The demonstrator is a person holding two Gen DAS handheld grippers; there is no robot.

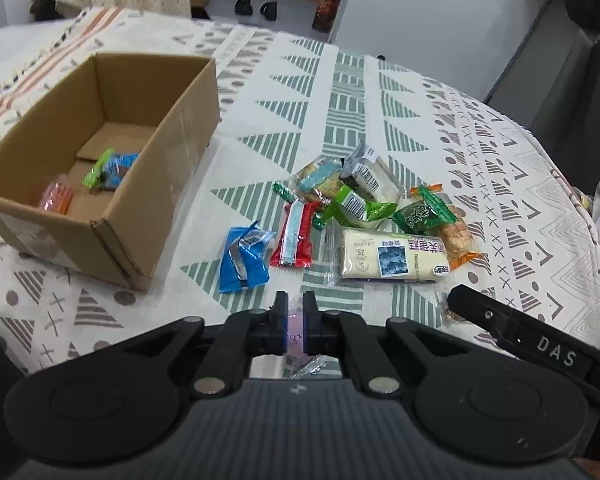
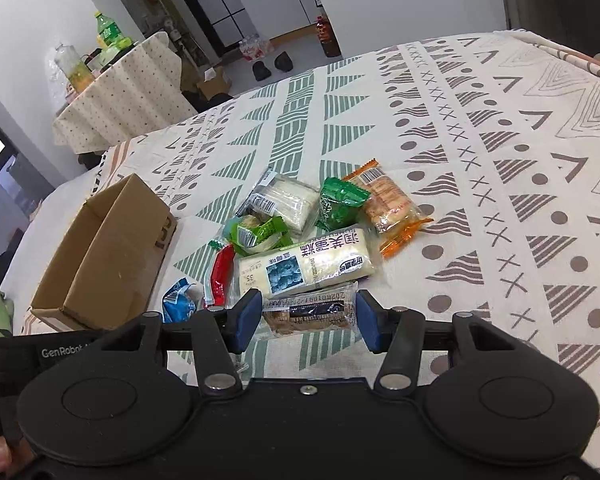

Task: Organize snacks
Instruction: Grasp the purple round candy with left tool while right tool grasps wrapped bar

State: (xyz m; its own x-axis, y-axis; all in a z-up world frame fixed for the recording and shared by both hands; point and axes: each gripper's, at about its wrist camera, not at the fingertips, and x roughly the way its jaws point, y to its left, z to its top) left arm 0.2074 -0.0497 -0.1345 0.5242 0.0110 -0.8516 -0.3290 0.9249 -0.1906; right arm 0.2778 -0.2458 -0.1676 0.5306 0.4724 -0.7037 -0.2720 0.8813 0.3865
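1. Between the left gripper [image 1: 296, 312] pads sits a pink wrapped snack [image 1: 295, 326], pinched in nearly closed jaws, near the cardboard box [image 1: 148, 224].
2. Right gripper [image 2: 306, 314] jaws stand wide apart around a clear-wrapped brown biscuit pack [image 2: 310, 314], long axis crosswise between the pads; contact is unclear.
3. Beyond it, right of the box, lies a white cake bar [image 1: 392, 258], lengthwise across, among roughly nine loose packets.
4. Inside the box: two snacks.

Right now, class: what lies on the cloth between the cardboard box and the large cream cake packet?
In the left wrist view, a blue packet and a red packet lie between the cardboard box and the cream cake packet.
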